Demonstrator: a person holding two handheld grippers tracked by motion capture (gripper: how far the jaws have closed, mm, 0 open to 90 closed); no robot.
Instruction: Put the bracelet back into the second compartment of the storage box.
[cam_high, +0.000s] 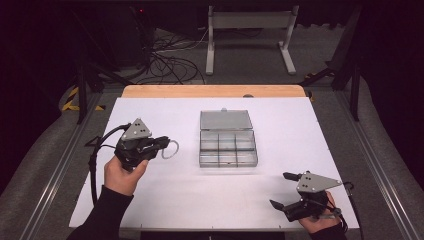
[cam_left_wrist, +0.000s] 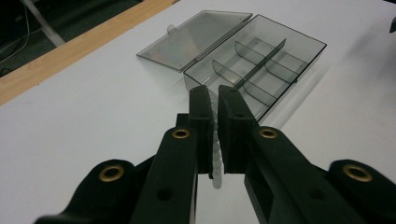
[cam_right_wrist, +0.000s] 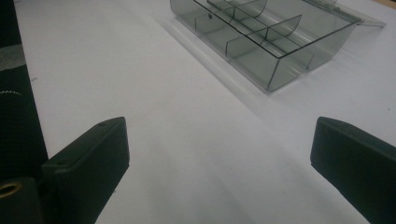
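Clear smoke-grey plastic compartment box (cam_high: 228, 148), lid (cam_high: 226, 120) laid open flat on its far side, sits mid-table on the white tabletop (cam_high: 280, 120), its six divided cells bare as far as we can see. We log the left gripper (cam_high: 162, 145) left of the box, jaws clamped on a translucent white beaded ring (cam_left_wrist: 215, 154) that loops out toward it. We log the right gripper (cam_high: 280, 191) at the near right, well apart from the box, jaws wide apart.
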